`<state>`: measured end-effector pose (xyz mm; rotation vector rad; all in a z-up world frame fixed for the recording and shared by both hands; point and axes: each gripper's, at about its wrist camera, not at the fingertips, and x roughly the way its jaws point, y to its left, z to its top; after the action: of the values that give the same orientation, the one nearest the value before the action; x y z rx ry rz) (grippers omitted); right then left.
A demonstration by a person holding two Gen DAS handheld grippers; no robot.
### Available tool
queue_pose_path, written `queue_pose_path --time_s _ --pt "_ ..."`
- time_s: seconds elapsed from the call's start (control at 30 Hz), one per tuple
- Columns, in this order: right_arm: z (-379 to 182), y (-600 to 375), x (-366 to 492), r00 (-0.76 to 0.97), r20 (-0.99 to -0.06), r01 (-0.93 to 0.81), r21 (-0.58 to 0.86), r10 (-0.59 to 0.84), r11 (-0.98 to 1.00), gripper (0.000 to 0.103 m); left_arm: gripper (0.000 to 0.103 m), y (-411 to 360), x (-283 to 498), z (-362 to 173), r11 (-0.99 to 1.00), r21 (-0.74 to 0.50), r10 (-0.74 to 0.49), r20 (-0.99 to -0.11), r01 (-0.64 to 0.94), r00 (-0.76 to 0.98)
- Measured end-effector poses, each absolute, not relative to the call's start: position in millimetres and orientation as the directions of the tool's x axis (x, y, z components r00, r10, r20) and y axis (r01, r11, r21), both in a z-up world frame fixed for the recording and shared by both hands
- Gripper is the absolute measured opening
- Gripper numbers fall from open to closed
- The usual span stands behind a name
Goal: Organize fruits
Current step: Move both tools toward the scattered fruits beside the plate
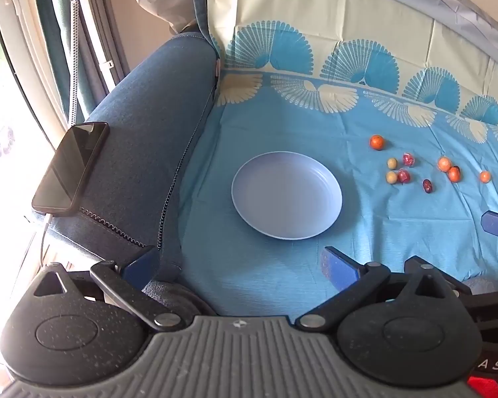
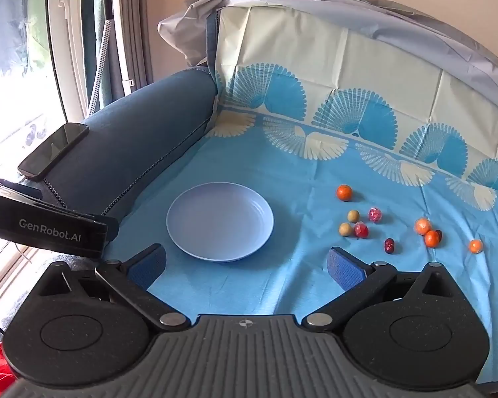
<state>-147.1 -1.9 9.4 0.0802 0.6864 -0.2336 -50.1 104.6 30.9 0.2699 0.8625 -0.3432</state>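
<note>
My left gripper (image 1: 239, 265) and right gripper (image 2: 245, 265) hung with ribbed blue pads spread wide, nothing between them, above a glossy blue cloth (image 2: 282, 285) printed with fans. The round, smooth lilac plate (image 2: 219, 221) lay empty. Small round fruits (image 2: 353, 215), orange, tan and red, sat scattered on the cloth well right of the plate; one dark red piece (image 2: 389, 245) was oblong, its long axis running roughly away from the camera. A black phone (image 1: 70, 168) rested on the denim-textured armrest (image 1: 149, 139).

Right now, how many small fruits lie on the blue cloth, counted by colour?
Orange fruits: 4
Red fruits: 2
Tan fruits: 2
Dark red fruits: 2, one half hidden behind an orange one
Total: 10
The plate holds none.
</note>
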Motion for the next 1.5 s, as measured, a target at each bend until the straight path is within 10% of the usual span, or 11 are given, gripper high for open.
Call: queue_pose_path --time_s 1.5 --pt "0 -13 -149 0.756 -0.635 0.263 0.074 -0.158 0.962 0.103 0.103 93 -54 15 0.899 0.153 -0.131 -0.800 0.411 0.585"
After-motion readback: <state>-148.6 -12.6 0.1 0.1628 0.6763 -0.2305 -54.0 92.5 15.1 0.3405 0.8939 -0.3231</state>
